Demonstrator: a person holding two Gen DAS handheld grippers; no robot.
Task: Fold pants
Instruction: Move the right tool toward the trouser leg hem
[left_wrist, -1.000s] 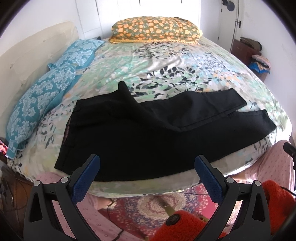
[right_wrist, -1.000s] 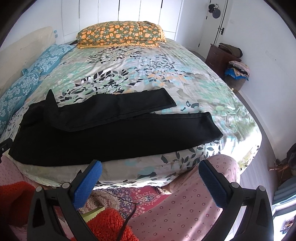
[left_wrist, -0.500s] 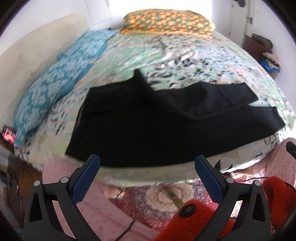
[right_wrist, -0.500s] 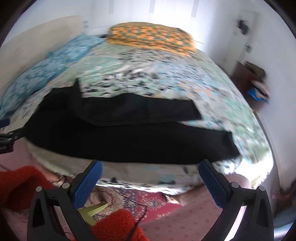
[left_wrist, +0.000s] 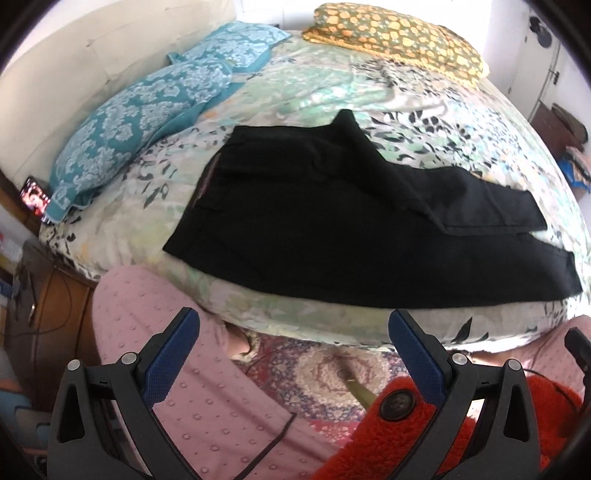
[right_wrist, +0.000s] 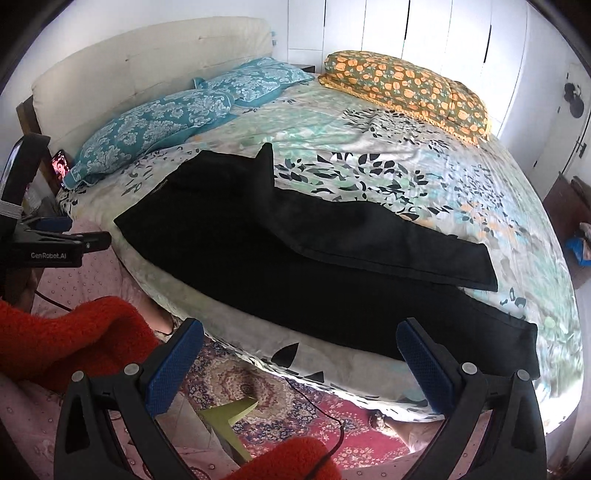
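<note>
Black pants (left_wrist: 332, 229) lie flat near the front edge of the floral bed (left_wrist: 332, 85), waistband to the left, the far leg folded partly over the near one. They also show in the right wrist view (right_wrist: 314, 258). My left gripper (left_wrist: 291, 339) is open and empty, held off the bed below its front edge. My right gripper (right_wrist: 299, 347) is open and empty, also in front of the bed edge. The left gripper's body shows at the left of the right wrist view (right_wrist: 51, 243).
Two teal pillows (left_wrist: 147, 110) lie along the headboard at the left, and an orange floral pillow (left_wrist: 395, 37) at the far side. A patterned rug (right_wrist: 258, 391) covers the floor. The person's pink trousers (left_wrist: 192, 398) and red sleeve (left_wrist: 417, 435) are close below. A dresser (left_wrist: 561, 125) stands at right.
Both grippers have swung to the left, so the pants' waist end sits more central. The pants have not moved. Both grippers stay open.
</note>
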